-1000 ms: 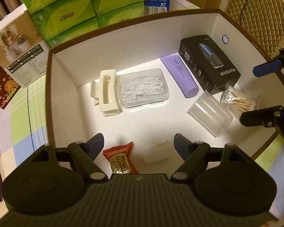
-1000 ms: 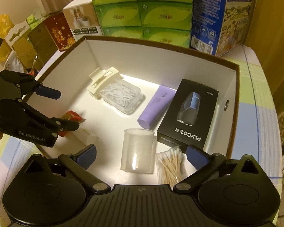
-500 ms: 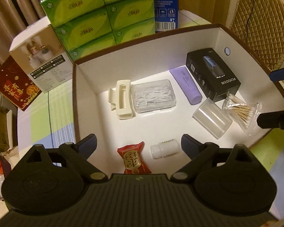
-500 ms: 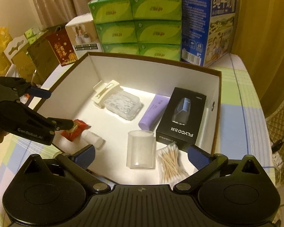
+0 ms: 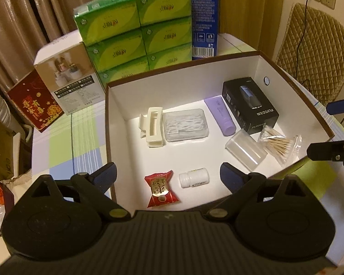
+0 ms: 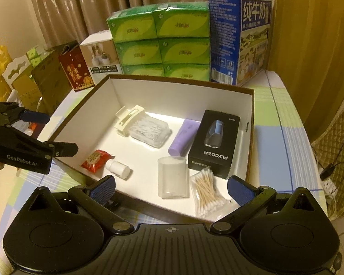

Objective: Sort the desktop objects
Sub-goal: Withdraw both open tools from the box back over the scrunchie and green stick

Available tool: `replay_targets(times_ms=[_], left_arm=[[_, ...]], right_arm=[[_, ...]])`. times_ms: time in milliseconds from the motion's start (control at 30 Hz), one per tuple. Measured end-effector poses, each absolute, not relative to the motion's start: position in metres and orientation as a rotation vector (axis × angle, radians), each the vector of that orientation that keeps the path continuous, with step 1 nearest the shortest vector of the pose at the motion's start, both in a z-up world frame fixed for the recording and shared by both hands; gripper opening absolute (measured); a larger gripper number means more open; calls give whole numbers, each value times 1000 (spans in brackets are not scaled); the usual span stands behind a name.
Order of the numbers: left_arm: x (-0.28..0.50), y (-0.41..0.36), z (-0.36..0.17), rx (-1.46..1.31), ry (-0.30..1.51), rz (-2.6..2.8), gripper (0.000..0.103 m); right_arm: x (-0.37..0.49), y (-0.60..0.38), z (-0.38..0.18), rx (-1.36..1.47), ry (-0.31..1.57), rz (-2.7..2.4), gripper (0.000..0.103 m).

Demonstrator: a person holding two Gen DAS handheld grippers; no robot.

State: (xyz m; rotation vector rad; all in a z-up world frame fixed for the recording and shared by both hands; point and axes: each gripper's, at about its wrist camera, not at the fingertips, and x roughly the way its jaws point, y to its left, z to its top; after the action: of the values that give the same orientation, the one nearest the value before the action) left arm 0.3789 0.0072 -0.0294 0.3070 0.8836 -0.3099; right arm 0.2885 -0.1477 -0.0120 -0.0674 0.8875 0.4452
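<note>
Pill bottle (image 5: 194, 178): light, stiff, slick, prone to rolling; best pinched across the middle. Left gripper (image 5: 167, 175) opening, empty; right gripper (image 6: 170, 186) apart, empty.

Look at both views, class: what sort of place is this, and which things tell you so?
Most likely a room in a home: curtains behind a table with a checked cloth, stacked green tissue packs, and a quilted chair back.

left claw (image 5: 167, 175): black, blue pads | right claw (image 6: 170, 189): black, blue pads
</note>
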Motion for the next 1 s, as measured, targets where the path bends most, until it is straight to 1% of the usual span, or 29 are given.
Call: replay_targets(times_ms=[100,667,1000], left_arm=[[367,8,-24,303,866,-305,98],[305,23,-10,227,860,-265,98],[275,27,-16,186,908,-220,98]], right_arm=[[279,-149,-10,-50,880,441,101],[228,-145,0,-52,846,464,101],[207,-153,-6,-8,894,478,101]])
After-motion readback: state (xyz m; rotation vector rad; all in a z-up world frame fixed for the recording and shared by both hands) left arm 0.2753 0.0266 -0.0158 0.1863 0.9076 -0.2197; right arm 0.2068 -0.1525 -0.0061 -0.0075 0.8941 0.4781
